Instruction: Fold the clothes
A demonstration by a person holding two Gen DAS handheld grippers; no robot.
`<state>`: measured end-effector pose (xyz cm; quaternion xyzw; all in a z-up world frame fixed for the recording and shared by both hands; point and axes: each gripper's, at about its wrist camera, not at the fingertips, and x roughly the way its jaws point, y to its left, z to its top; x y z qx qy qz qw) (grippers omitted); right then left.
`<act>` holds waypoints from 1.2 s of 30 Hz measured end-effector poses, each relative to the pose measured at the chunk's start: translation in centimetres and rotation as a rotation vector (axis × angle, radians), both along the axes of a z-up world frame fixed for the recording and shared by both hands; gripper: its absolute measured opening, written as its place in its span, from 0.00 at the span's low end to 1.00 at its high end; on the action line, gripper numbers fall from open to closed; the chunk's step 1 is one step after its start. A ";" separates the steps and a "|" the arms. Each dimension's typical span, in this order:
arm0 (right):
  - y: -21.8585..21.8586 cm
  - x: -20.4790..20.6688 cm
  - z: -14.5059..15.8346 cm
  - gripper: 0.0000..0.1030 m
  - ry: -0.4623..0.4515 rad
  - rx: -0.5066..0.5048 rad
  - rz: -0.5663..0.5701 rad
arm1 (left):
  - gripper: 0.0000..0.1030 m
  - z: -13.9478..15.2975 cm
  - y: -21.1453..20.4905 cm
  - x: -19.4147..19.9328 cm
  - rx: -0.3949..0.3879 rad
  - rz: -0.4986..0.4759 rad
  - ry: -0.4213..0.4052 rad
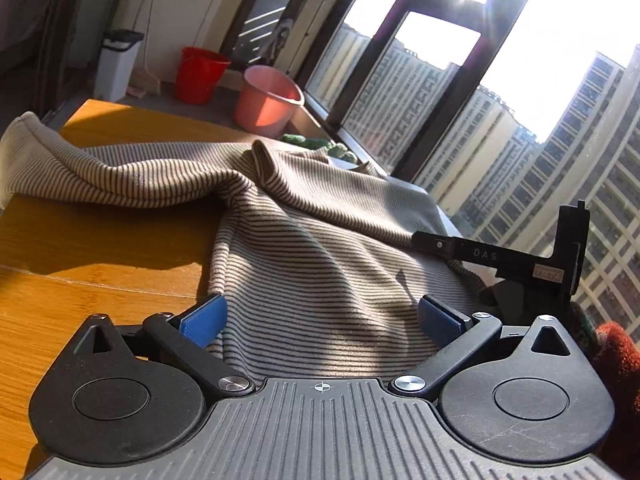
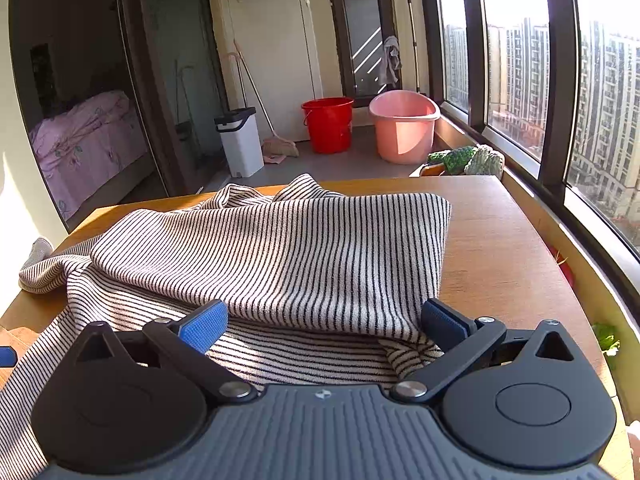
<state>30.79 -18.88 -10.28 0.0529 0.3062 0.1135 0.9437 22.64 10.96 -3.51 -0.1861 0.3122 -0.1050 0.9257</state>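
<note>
I see the cream knitted garment with thin dark stripes [image 2: 280, 256] lying on the orange-brown wooden table [image 2: 500, 240], filling the middle of both views. In the right wrist view one part of it is folded over the rest, with a straight edge running down the right side of the frame and a loose sleeve trailing to the left edge.

My right gripper [image 2: 324, 322] stands released at the bottom of its view, blue pads spread wide, the striped cloth lying between them; the right-hand pad sits just beside the folded corner, and I cannot tell whether it touches it.

My left gripper [image 1: 322, 316] is likewise spread apart in the lower middle of its view, the cloth passing under and between its blue pads without being pinched. At the right of that view a black finger of the other gripper lies over the garment's edge.

Beyond the table, in the upper middle of the right view, stand a red plastic bucket [image 2: 328, 124] and a pink plastic tub [image 2: 404, 128].
</note>
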 end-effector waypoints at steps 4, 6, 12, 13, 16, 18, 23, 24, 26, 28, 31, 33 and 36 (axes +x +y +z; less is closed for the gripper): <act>-1.2 0.1 -0.2 1.00 0.004 0.066 -0.029 | 1.00 2.0 5.9 3.4 0.081 0.317 0.070; -1.4 0.3 -0.2 1.00 0.013 0.068 -0.054 | 0.99 2.2 8.2 6.0 0.125 0.406 0.125; -1.1 0.9 -0.6 1.00 0.051 0.030 -0.101 | 0.97 1.0 10.2 12.0 0.212 0.466 0.303; -1.0 0.8 -0.6 1.00 0.041 0.024 -0.106 | 0.94 0.7 10.1 12.2 0.227 0.471 0.316; -0.8 -0.1 -0.3 1.00 -0.013 0.014 -0.120 | 0.78 -0.3 10.2 12.0 0.235 0.490 0.330; -0.8 -0.8 -0.1 1.00 -0.065 0.013 -0.123 | 0.74 -0.7 10.0 11.2 0.237 0.496 0.296; -1.7 -2.2 0.3 1.00 -0.169 0.045 -0.120 | 0.36 0.0 8.6 9.7 0.328 0.472 0.216; -1.9 -2.2 0.3 1.00 -0.171 0.056 -0.120 | 0.32 0.3 8.4 9.4 0.343 0.466 0.202; -2.3 -2.0 0.3 1.00 -0.170 0.081 -0.120 | 0.25 1.1 8.5 9.0 0.317 0.458 0.183; -2.8 -1.9 0.2 1.00 -0.168 0.105 -0.120 | 0.22 2.4 8.4 8.4 0.288 0.454 0.146; -3.1 -1.9 0.1 1.00 -0.168 0.126 -0.120 | 0.21 5.1 6.9 7.9 0.289 0.421 0.052; -3.2 -1.8 0.1 1.00 -0.167 0.133 -0.120 | 0.21 7.5 5.2 7.7 0.301 0.383 -0.027; -3.3 -1.8 0.0 1.00 -0.166 0.136 -0.119 | 0.21 10.9 1.7 7.8 0.289 0.290 -0.134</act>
